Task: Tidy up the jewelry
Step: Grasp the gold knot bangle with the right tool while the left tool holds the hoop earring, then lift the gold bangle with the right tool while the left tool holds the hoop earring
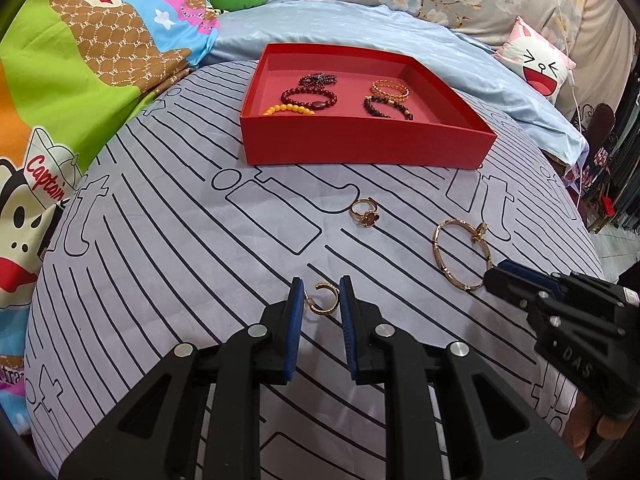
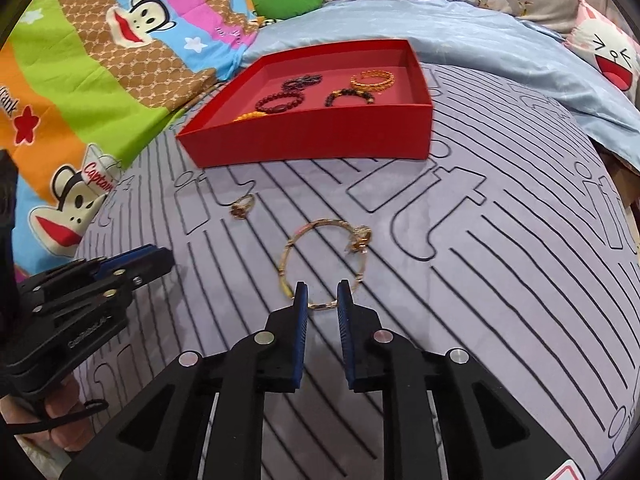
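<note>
Biggest first: grey-lilac sheet (image 1: 160, 240) with black stripes as the work surface, bright cartoon-monkey blanket (image 1: 80, 80) bunched up off to the left, pale blue cover (image 1: 320, 24) behind.

Then the red box (image 1: 360, 148), open-topped, sitting on the sheet at the far side. Already holding five bracelets: dark red beads (image 1: 310, 98), yellow beads (image 1: 288, 110) right up against the front wall, a dark chain-looking one (image 1: 318, 79) toward the back, plus a gold woven one (image 1: 390, 90) and a dark bead one (image 1: 386, 106) on the right half.

Next, the tools. Right gripper (image 2: 322, 286) tilted down at the sheet, blue pads set to a narrow gap, straddling the near arc of the gold bangle (image 2: 288, 254). Not clamped, going by the wrist view, just wire running crosswise between the pads. Bangle lying flat on the sheet, well short of the box, little charm on its far-right side.

Left gripper (image 1: 321, 285) also angled down, off to the left of the bangle, narrow too, and pinching the small open gold ring (image 1: 325, 300). Pads seemingly touching both sides of it.

Smallest loose bit: gold ring with a reddish flower top (image 1: 365, 214), alone on the sheet between the box and the grippers, touching nothing.
</note>
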`<action>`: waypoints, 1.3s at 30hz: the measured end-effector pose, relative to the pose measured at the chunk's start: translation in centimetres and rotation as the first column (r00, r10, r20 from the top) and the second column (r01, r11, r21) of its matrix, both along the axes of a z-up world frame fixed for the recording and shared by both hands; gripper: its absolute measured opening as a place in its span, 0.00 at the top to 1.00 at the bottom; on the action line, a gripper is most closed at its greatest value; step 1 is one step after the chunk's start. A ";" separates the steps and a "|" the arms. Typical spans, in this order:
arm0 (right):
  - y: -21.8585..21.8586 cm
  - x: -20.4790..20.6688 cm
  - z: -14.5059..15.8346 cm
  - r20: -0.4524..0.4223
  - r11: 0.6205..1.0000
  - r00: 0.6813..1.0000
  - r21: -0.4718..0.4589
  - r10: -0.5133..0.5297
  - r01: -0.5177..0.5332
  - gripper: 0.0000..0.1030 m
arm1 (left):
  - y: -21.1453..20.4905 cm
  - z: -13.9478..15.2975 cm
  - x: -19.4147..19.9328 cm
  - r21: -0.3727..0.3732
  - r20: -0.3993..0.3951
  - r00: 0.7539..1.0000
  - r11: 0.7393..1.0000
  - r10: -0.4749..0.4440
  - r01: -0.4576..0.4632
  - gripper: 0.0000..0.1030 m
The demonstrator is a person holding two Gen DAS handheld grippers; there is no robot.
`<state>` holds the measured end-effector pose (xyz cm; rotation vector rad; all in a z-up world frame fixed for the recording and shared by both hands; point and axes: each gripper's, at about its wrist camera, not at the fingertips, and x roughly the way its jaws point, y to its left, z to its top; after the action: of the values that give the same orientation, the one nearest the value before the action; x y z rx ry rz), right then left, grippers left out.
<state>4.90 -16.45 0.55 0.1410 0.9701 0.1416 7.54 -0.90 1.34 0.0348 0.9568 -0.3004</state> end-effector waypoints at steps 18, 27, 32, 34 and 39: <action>1.0 0.6 0.0 0.013 0.999 0.999 0.024 0.045 -0.045 0.99 | 0.4 0.2 -0.1 -0.008 0.000 1.000 1.000 0.010 -0.010 0.83; 1.4 -0.1 1.2 0.030 0.996 0.996 0.000 0.085 -0.085 0.95 | -0.2 0.7 -0.7 -0.009 0.013 1.000 1.000 0.002 -0.002 0.83; 2.0 1.1 0.3 0.023 0.996 0.996 -0.041 0.085 -0.084 0.74 | 0.0 1.0 -0.9 -0.008 0.019 1.000 1.000 0.005 -0.004 0.83; 2.2 1.8 -0.3 0.008 0.995 0.996 -0.051 0.084 -0.083 0.74 | 0.3 1.0 -0.8 -0.008 0.019 1.000 1.000 0.008 -0.008 0.83; 2.6 2.7 -1.4 -0.009 0.994 0.996 -0.068 0.085 -0.085 0.86 | 0.7 0.9 -0.5 -0.008 0.017 1.000 1.000 0.013 -0.013 0.83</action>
<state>7.65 -13.87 -0.86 0.0378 0.9858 0.1860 6.99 -0.21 2.29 0.0237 0.9384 -0.2914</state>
